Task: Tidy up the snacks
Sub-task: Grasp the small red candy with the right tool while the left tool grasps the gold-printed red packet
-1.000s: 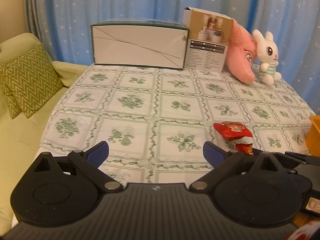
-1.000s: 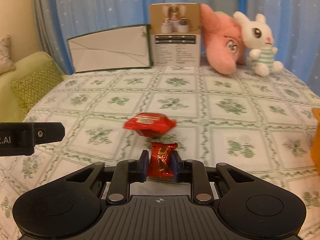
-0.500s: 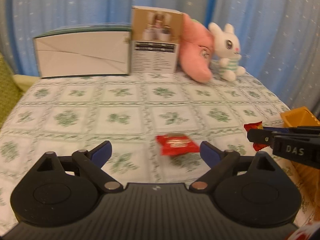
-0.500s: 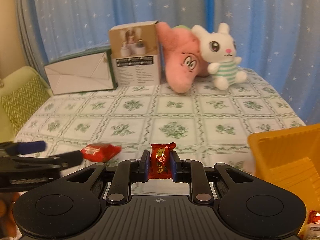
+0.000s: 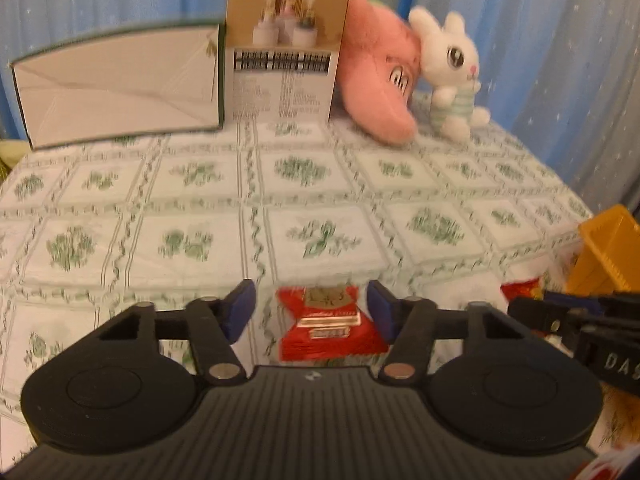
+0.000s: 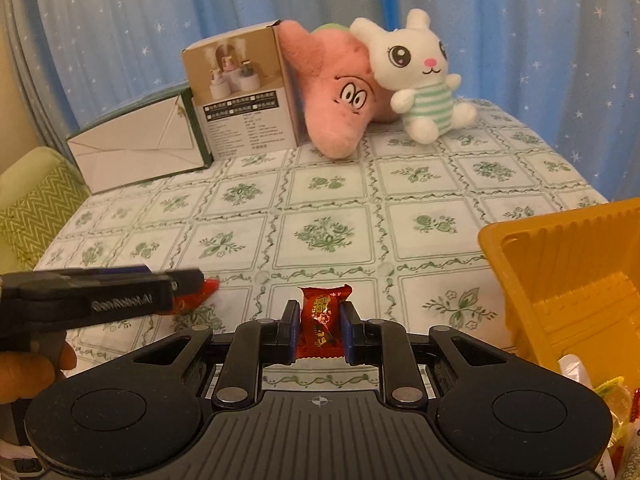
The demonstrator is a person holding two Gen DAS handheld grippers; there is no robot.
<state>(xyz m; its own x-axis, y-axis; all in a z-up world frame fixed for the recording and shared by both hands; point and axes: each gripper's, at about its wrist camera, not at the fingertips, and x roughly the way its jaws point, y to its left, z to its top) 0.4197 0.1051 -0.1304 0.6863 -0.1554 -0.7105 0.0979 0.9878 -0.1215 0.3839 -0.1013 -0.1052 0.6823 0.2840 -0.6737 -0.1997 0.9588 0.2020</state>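
Two claws: right (image 6: 319,330) pinches a candy (image 6: 321,326); left (image 5: 311,307), closing, straddles a packet (image 5: 330,326).

The left gripper (image 5: 311,310) straddles a red snack packet (image 5: 330,326) lying flat on the counter (image 5: 160,208); its jaws have just been closing, with the packet between the blue pads (image 5: 239,309) and a gap left on both sides. Right of the packet, the right gripper (image 5: 560,312) reaches in, a second red wrapper (image 5: 520,289) at its tip. Beyond that stands an orange tray (image 5: 608,252). Far behind the packet sit two boxes (image 5: 280,52), a pink plush (image 5: 376,88) and a white bunny (image 5: 452,76).
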